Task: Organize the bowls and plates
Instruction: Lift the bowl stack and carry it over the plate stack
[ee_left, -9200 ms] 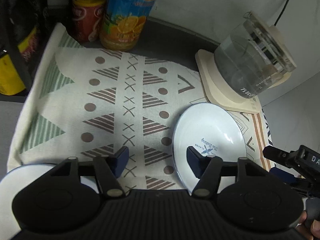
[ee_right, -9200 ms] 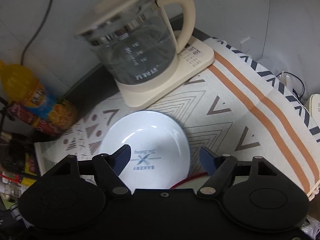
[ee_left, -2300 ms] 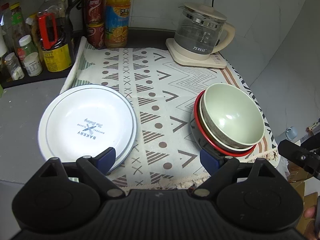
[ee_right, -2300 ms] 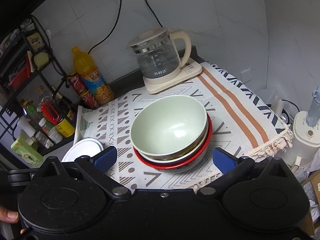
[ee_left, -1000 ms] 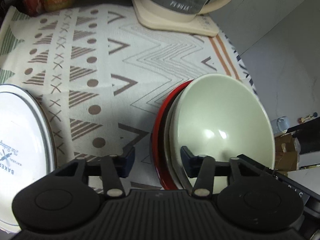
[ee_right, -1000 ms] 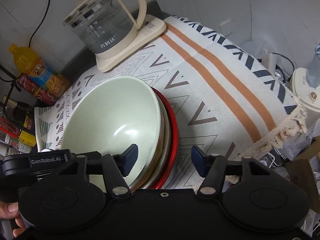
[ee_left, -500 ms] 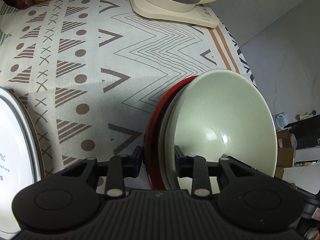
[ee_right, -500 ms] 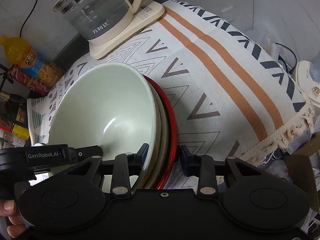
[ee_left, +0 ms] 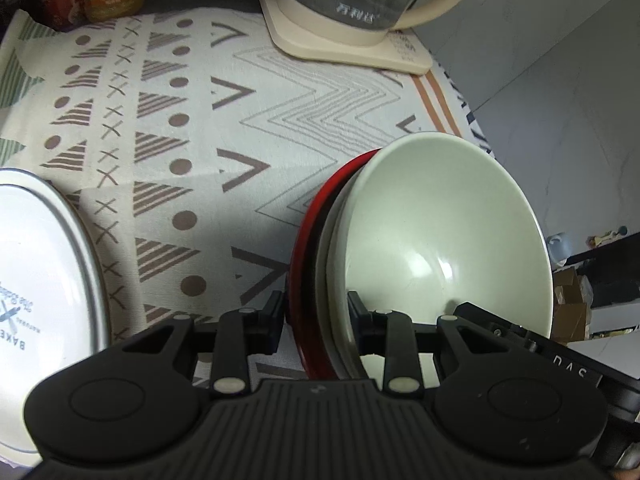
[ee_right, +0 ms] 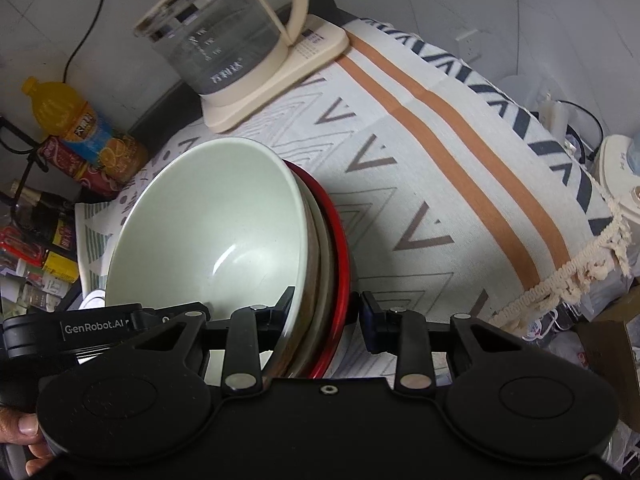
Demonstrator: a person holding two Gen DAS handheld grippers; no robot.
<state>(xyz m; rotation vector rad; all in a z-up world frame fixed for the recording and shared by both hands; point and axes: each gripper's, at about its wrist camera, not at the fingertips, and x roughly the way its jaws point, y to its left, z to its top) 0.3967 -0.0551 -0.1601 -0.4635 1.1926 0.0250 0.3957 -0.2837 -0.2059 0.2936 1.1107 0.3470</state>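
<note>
While both grippers were closed on it, the stack of bowls stood near the front edge of the patterned cloth, well in front of the kettle. A pale green bowl sat on top, nested in one or two others, and a red bowl was the outermost.

The left gripper was clamped over the left side of the rims, one finger outside the red wall and the other inside the green bowl. The right gripper did the same on the opposite side, with its inner finger against the green wall and its outer finger touching the red rim or just beside it.

I judged the stack to be heavy, stiff and breakable, with smooth glaze that could slip between the pads. Since the bowls were only nested, not joined, a tilt could let them slide on each other. Holding on two opposite rims seemed right, and the stack should be kept level. The white plate lay apart at the left, half off the cloth.
</note>
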